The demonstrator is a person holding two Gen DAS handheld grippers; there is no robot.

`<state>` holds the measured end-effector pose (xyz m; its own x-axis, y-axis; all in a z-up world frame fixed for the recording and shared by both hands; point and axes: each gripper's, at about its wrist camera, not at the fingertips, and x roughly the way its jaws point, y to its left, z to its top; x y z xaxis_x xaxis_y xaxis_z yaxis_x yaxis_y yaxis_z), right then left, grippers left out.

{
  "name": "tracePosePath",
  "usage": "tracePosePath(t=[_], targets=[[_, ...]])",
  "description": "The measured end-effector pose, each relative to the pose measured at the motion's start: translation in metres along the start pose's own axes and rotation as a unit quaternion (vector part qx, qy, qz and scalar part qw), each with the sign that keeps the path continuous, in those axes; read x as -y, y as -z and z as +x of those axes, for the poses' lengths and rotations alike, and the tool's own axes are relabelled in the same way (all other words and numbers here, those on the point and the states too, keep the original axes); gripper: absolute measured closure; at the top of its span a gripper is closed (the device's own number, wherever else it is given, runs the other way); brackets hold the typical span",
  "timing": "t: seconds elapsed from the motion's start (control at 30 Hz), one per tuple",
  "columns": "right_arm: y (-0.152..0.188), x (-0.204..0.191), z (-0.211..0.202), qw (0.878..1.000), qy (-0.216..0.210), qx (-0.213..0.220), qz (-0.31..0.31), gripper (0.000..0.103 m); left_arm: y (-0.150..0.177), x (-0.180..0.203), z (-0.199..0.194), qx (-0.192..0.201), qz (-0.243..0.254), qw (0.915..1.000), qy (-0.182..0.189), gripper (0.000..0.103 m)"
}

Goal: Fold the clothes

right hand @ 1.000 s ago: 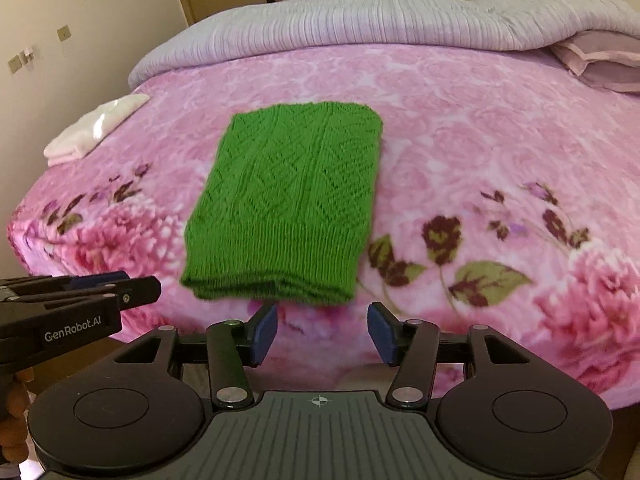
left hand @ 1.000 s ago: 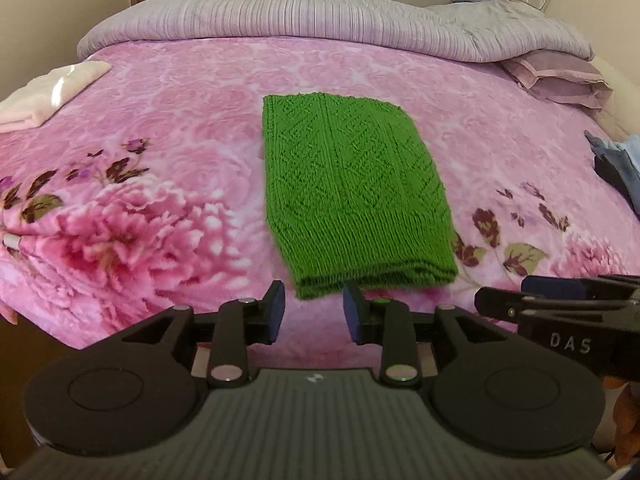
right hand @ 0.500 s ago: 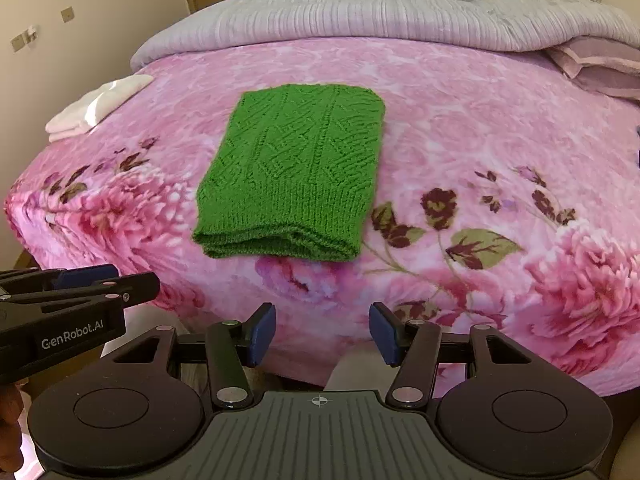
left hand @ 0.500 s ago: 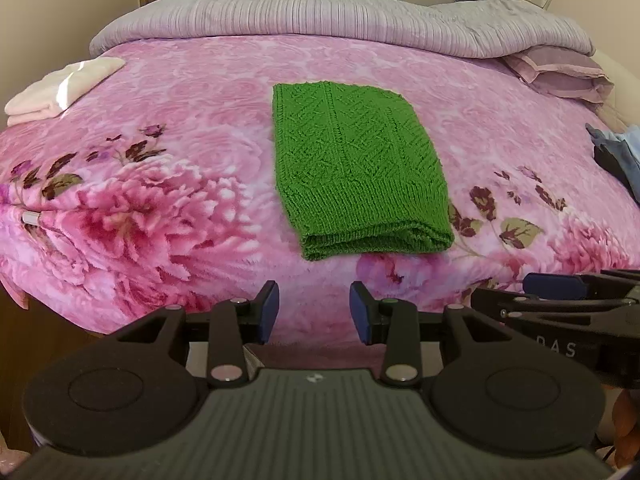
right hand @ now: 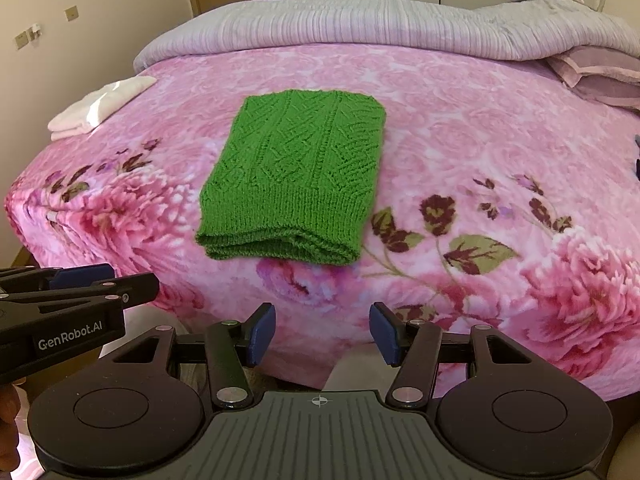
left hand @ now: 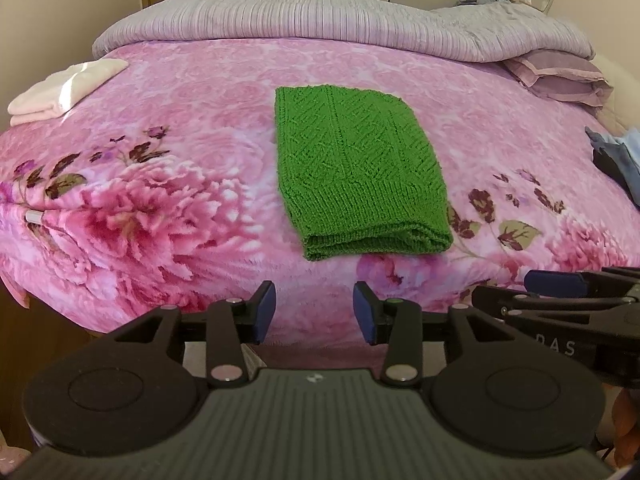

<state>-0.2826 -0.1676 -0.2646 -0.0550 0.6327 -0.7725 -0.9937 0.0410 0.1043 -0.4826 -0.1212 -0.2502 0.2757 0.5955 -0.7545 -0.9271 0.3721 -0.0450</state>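
Observation:
A green knitted garment point(left hand: 356, 168) point(right hand: 296, 178) lies folded into a neat rectangle on the pink flowered bedspread point(left hand: 160, 152) point(right hand: 480, 152), its folded edge near the bed's front. My left gripper point(left hand: 315, 312) hovers off the bed's front edge, short of the garment, jaws opening with nothing between them. My right gripper point(right hand: 322, 334) hangs beside it, open and empty, also clear of the garment. Each gripper shows at the side of the other's view.
A folded cream cloth point(left hand: 60, 90) point(right hand: 96, 108) lies at the bed's left edge. Grey-lilac duvet point(left hand: 340, 20) and a pillow point(left hand: 560, 80) sit at the head. Blue and dark clothes point(left hand: 616, 156) lie at the right edge. Wardrobe doors stand behind the bed.
Both grippers have drawn back from the garment toward the bed's front edge, so more bedspread shows before them. The left jaws have widened.

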Motion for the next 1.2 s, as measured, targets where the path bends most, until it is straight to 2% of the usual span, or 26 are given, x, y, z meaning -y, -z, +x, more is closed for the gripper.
tracePosePath(t=[0.53, 0.67, 0.8, 0.9, 1.03, 1.1, 1.2], targets=[[-0.003, 0.004, -0.005, 1.0, 0.001, 0.02, 0.009, 0.047, -0.003, 0.004, 0.002, 0.002, 0.009, 0.9999, 0.005, 0.063], [-0.006, 0.012, -0.01, 0.999, 0.0, 0.038, 0.025, 0.047, -0.009, -0.004, 0.0, 0.009, -0.006, 0.9997, 0.021, 0.063], [-0.015, 0.037, -0.017, 0.995, 0.004, 0.069, 0.07, 0.047, -0.019, -0.03, 0.0, 0.022, -0.048, 0.9971, 0.055, 0.062], [-0.023, 0.065, -0.022, 0.987, 0.002, 0.105, 0.121, 0.047, -0.027, -0.057, 0.006, 0.028, -0.091, 0.9915, 0.089, 0.062], [-0.032, 0.101, -0.011, 0.974, -0.038, 0.131, 0.182, 0.046, -0.036, -0.086, 0.03, 0.022, -0.15, 0.9807, 0.123, 0.061], [-0.033, 0.116, 0.008, 0.969, -0.055, 0.113, 0.211, 0.045, -0.04, -0.096, 0.048, 0.009, -0.176, 0.9745, 0.139, 0.061], [-0.033, 0.133, 0.043, 0.96, -0.1, 0.062, 0.255, 0.045, -0.045, -0.111, 0.079, -0.017, -0.226, 0.9583, 0.174, 0.061]])
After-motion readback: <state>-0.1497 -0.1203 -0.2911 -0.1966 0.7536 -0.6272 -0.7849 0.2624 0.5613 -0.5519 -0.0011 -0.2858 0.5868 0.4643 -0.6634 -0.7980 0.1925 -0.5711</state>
